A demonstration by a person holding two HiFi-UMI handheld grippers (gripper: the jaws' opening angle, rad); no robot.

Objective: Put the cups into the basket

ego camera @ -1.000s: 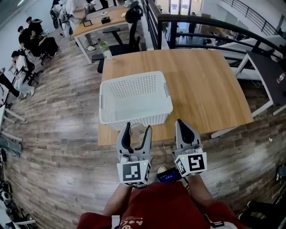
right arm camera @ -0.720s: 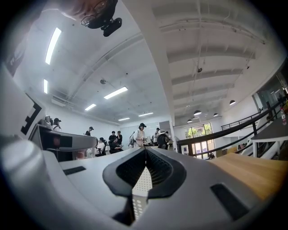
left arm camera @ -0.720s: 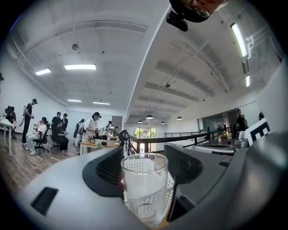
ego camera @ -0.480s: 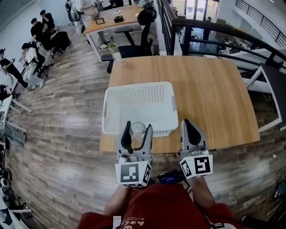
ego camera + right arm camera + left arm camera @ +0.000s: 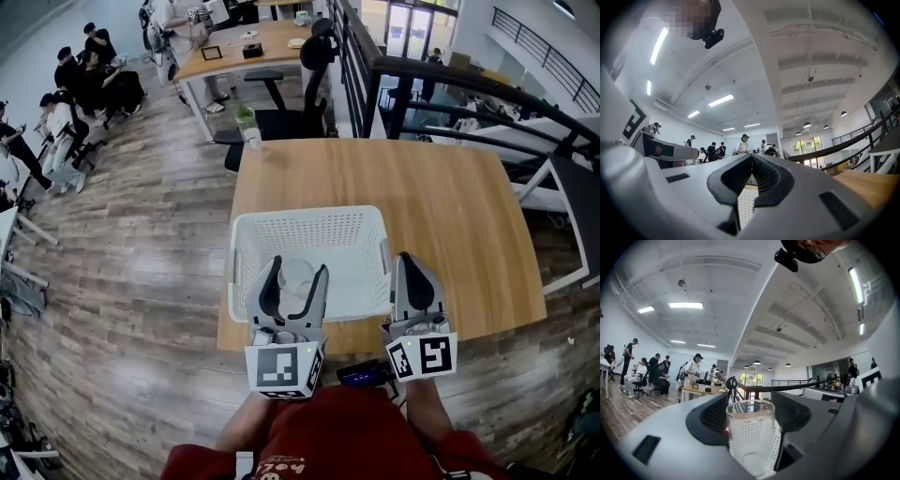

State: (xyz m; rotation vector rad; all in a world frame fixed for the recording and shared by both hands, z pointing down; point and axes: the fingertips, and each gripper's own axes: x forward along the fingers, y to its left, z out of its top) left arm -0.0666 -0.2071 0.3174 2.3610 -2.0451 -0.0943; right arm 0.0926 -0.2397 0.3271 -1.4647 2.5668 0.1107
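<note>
Glass, clear and empty: the cup (image 5: 297, 278) stands upright between the jaws of the left gripper (image 5: 296, 268), mouth up, base down near the jaw roots. In the left gripper view the cup (image 5: 751, 437) fills the gap of the left gripper (image 5: 751, 401); the jaws are spread wide with both dark pads against the cup's sides, so it is pinched. From the head view the cup overlaps the near-left inside of the white perforated basket (image 5: 309, 215), just past its near wall; whether the base is above or below the rim cannot be told. The basket's hole pattern shows through the glass. Right gripper (image 5: 410, 262) sits just beside the basket's right wall at the near corner, apart from the cup, jaws pressed together with nothing between them; the right gripper view confirms the right gripper (image 5: 751, 159) closed tip to tip, with a strip of basket (image 5: 746, 206) seen below. Basket rests on the near-left part of a wooden table (image 5: 450, 206). Person's red shirt (image 5: 328, 436) at the bottom, wood plank floor (image 5: 141, 244) to the left.
</note>
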